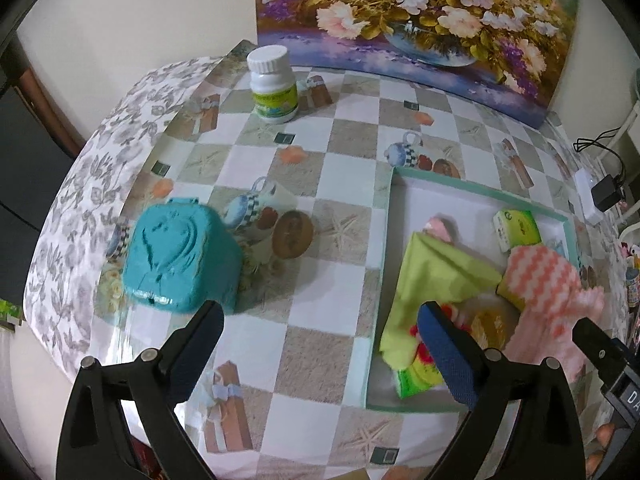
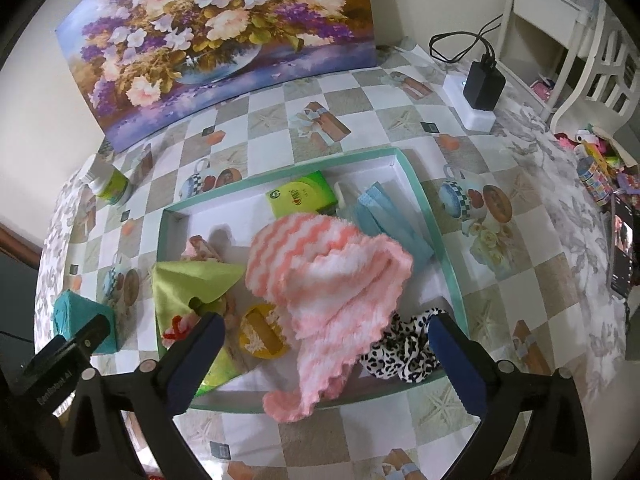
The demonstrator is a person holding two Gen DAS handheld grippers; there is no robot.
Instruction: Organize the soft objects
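A shallow white box with a teal rim (image 2: 424, 208) holds soft things. A pink-and-white zigzag towel (image 2: 320, 264) lies crumpled in its middle, one corner hanging over the near rim. Around it lie a yellow-green cloth (image 2: 188, 280), a green tissue pack (image 2: 302, 196), a blue face mask (image 2: 384, 216) and a leopard-print scrunchie (image 2: 400, 352). My right gripper (image 2: 326, 328) hovers open just above the towel, its pads clear of the fabric. My left gripper (image 1: 320, 344) is open and empty, over the table at the box's left rim (image 1: 386, 240), beside the cloth (image 1: 436, 276).
A teal hard case (image 1: 180, 256) stands on the checked tablecloth left of the box. A white-capped bottle (image 1: 274, 84) sits at the back left. A flower painting (image 1: 416, 20) leans on the wall. A black charger on a white block (image 2: 480, 88) is at the back right.
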